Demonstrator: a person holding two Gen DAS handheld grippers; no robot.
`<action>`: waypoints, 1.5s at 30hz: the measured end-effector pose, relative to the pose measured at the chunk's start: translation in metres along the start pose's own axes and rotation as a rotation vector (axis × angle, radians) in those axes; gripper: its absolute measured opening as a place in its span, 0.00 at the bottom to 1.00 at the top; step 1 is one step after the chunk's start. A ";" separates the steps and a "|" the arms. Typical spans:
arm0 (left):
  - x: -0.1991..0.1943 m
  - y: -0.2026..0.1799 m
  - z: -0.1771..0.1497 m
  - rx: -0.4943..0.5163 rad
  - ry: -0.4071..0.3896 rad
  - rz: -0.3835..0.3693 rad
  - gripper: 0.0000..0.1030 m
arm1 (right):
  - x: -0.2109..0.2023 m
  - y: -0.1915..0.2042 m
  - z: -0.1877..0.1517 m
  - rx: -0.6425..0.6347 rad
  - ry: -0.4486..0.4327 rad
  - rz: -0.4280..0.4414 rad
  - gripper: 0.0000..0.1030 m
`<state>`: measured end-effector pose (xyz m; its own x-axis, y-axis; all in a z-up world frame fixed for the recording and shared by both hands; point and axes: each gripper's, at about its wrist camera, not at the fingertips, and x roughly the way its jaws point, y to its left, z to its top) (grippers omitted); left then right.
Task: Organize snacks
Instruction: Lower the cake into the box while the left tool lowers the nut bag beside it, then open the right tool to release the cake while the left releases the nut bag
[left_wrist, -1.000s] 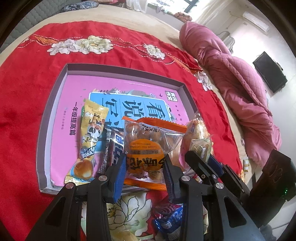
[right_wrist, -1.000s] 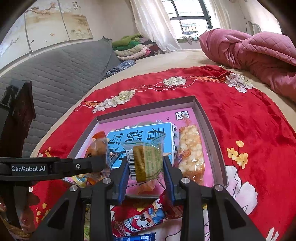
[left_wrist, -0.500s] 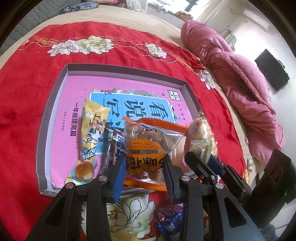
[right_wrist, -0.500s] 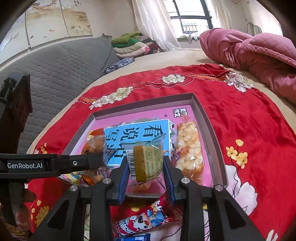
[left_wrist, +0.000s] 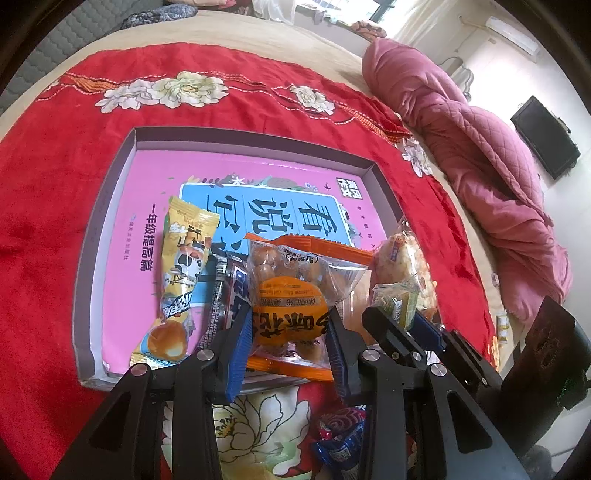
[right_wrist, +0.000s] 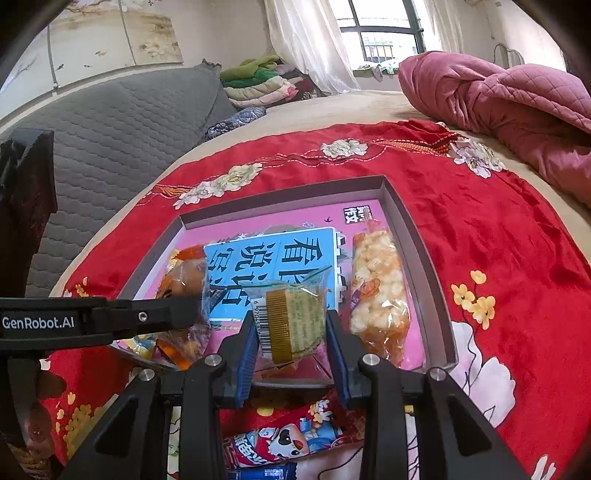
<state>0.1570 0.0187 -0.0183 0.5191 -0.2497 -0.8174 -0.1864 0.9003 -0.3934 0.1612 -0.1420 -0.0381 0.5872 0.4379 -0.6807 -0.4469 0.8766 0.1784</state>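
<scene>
A: Snacks first, left wrist view. What's the left gripper got?
B: Jaws partly closed on an orange-edged clear pack of round snacks, blue pads pressing both sides. Pack sits over the near rim of the shallow box, tilted up towards the cam.
A: What else is in the box?
B: Pink book w/ a blue title panel lines the bottom. Yellow cake pack lies lengthwise on the left part, a dark wrapper just beside it, between it and the held pack. Popcorn-style bag on the right side.
A: Right gripper visible there?
B: Yes, right gripper comes in from the right w/ a small green-and-gold wrapped cake between its jaws. Below the box, a blue wrapper lies on the red floral blanket.
A: Right wrist view?
B: Right gripper jaws partly closed on that wrapped cake, barcode facing the cam, pads touching both sides. It's held above the near edge of the box. Popcorn bag lies along the right wall, just beside the jaws.
A: And the left one?
B: Left gripper's black finger reaches in from the left, orange-edged pack at its tip. A red cartoon wrapper lies on the blanket below the box. Pink quilt is bunched at far right on the bed.
</scene>
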 end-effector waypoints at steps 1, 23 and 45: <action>0.000 0.000 0.000 0.002 -0.001 0.000 0.38 | 0.000 0.000 0.000 -0.001 0.002 -0.001 0.35; 0.002 -0.002 0.000 0.015 0.009 0.011 0.39 | 0.001 -0.004 -0.001 0.015 0.003 0.002 0.41; 0.012 -0.014 0.012 0.039 0.007 0.031 0.41 | -0.012 -0.001 0.004 0.008 -0.048 0.015 0.50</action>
<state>0.1754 0.0075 -0.0176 0.5073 -0.2235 -0.8323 -0.1695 0.9210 -0.3507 0.1570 -0.1475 -0.0276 0.6125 0.4595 -0.6432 -0.4503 0.8716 0.1938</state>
